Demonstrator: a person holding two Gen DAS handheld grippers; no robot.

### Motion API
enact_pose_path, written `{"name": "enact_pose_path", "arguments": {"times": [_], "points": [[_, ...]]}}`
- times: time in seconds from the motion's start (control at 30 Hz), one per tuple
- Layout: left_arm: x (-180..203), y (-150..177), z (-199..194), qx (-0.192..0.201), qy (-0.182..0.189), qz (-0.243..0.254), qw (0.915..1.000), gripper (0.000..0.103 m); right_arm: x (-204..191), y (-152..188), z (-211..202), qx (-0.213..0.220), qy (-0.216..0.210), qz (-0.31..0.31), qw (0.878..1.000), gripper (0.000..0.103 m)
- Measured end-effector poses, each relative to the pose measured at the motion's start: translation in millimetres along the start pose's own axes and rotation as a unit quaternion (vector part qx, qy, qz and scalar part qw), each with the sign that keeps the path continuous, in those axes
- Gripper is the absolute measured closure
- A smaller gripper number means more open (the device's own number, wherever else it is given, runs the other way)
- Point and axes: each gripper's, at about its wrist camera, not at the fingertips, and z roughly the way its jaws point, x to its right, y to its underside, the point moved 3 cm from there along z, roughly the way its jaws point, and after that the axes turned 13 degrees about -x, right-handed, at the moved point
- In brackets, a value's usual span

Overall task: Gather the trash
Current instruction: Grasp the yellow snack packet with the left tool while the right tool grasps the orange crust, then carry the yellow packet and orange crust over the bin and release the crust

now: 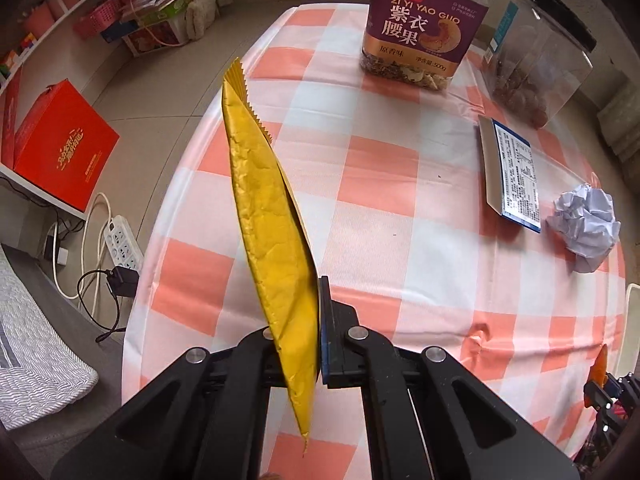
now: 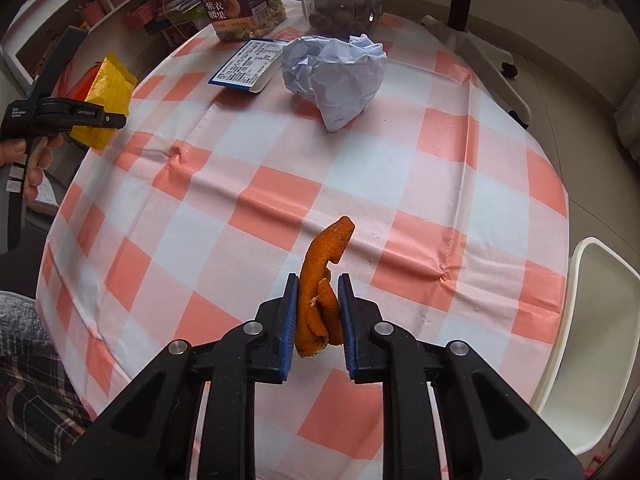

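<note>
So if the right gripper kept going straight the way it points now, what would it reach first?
The right gripper, shut on the orange peel, points across bare checked tablecloth. The crumpled paper ball looks like the first thing roughly in line, though depth and height are unclear.

Your left gripper (image 1: 298,344) is matt black plastic with bright metal pivot pins, and it pinches a yellow packet (image 1: 268,216) of wrinkled, faintly shiny foil with a saw-toothed edge; your right gripper (image 2: 318,312) has the same black plastic, with blue pads (image 2: 286,344) against a dry, rough orange peel (image 2: 320,296). The tablecloth (image 2: 400,184) looks like smooth, slightly glossy plastic sheet, creased in places. On it you have a crumpled matt paper ball (image 2: 336,76), a clear plastic jar (image 1: 416,20) with a glossy printed label, and a flat card box (image 1: 512,176) with a printed face.
</note>
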Motion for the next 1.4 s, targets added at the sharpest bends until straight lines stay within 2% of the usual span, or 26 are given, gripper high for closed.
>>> {"name": "enact_pose_path", "arguments": {"times": [0.37, 0.6, 0.77, 0.93, 1.1, 1.4], "points": [[15.0, 59.4, -87.1, 0.066, 0.003, -0.023, 0.9976, 0.100, -18.4, 6.5, -73.3, 0.098, -0.034, -0.026, 0.994, 0.084], [38.6, 100.0, -109.0, 0.096, 0.025, -0.053, 0.9936, 0.100, -3.3, 16.1, -103.9, 0.152, -0.029, -0.012, 0.988, 0.084], [71.8, 123.1, -117.7, 0.128, 0.042, -0.054, 0.9894, 0.100, 18.9, 23.2, -122.5, 0.195, -0.004, 0.015, 0.981, 0.084], [111.1, 129.6, -127.7, 0.161, 0.051, -0.030, 0.9851, 0.100, 45.1, 34.0, -140.0, 0.231, 0.036, 0.043, 0.971, 0.084], [151.3, 130.0, -143.9, 0.195, 0.061, 0.011, 0.9788, 0.100, 71.7, 41.9, -151.0, 0.248, 0.057, 0.076, 0.964, 0.084], [200.1, 129.0, -143.3, 0.198, 0.088, 0.046, 0.9752, 0.100, 120.7, 58.8, -164.3, 0.262, 0.089, 0.135, 0.951, 0.084]]}}
